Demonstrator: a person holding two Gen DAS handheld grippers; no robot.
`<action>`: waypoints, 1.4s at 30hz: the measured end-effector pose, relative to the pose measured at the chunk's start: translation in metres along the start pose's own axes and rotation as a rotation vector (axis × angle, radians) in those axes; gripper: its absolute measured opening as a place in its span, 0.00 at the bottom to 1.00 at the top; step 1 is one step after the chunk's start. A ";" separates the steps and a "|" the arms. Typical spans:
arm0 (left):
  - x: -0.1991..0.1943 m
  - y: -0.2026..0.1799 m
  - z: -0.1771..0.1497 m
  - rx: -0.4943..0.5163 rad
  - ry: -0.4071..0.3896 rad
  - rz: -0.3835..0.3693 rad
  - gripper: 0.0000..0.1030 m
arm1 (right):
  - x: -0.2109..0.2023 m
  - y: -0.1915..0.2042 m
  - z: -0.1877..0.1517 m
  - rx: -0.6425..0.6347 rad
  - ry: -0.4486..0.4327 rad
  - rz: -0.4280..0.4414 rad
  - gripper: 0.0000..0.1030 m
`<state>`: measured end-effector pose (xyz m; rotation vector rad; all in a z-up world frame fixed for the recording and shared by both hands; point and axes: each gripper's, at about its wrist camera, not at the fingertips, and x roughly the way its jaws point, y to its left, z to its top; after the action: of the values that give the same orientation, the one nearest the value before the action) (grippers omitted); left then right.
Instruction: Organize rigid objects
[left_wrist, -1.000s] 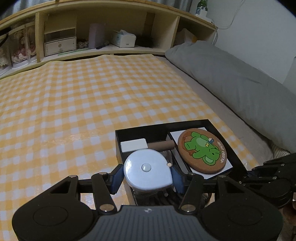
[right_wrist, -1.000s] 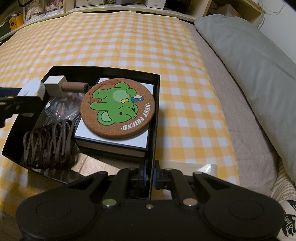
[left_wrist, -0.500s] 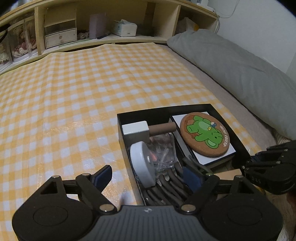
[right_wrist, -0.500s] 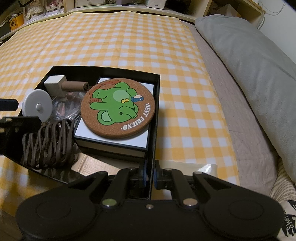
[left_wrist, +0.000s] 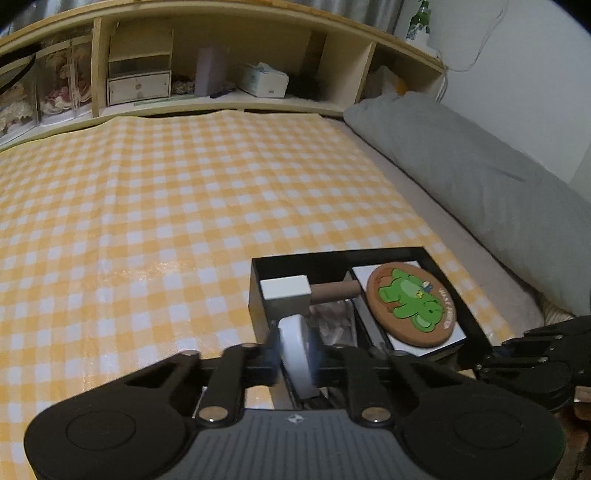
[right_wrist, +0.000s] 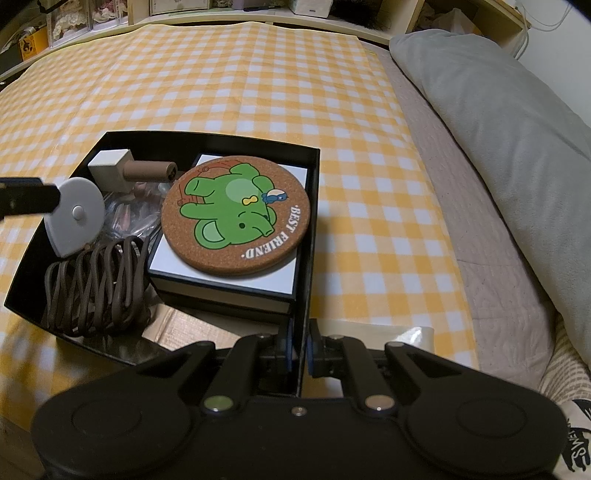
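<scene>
Only edge-on for the left tool (left_wrist: 295, 363): white disc (right_wrist: 75, 216), round face rightward.

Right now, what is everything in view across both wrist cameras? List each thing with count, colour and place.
black box: 1, black, on the checked cloth near the bed's edge
cork coaster: 1, brown with green elephant, on top of the white-topped box
white-topped box: 1, white top, dark sides, right part of the black box
stamp: 1, white block with brown handle, far left corner of the black box
tape measure: 1, pale grey, standing on edge in the left part of the black box
coiled cord: 1, brown, near left corner of the black box
checked cloth: 1, yellow and white, covering the bed
pillow: 1, grey, right of the cloth
left gripper: 1, black, closed on the tape measure
right gripper: 1, black, clamped on the black box's near wall
</scene>
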<state>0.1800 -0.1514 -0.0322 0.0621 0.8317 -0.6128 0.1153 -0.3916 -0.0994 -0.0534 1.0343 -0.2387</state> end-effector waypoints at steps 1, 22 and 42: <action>0.001 0.000 -0.001 0.010 -0.006 -0.002 0.13 | 0.000 0.000 0.000 0.001 0.000 0.000 0.07; 0.006 -0.011 -0.008 0.044 0.053 -0.054 0.38 | 0.000 0.001 -0.001 -0.007 0.000 0.001 0.07; -0.034 -0.033 -0.012 0.096 0.001 -0.015 1.00 | 0.000 0.000 -0.001 -0.005 -0.002 0.001 0.07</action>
<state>0.1373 -0.1588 -0.0102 0.1439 0.8041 -0.6667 0.1146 -0.3910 -0.0997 -0.0575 1.0333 -0.2349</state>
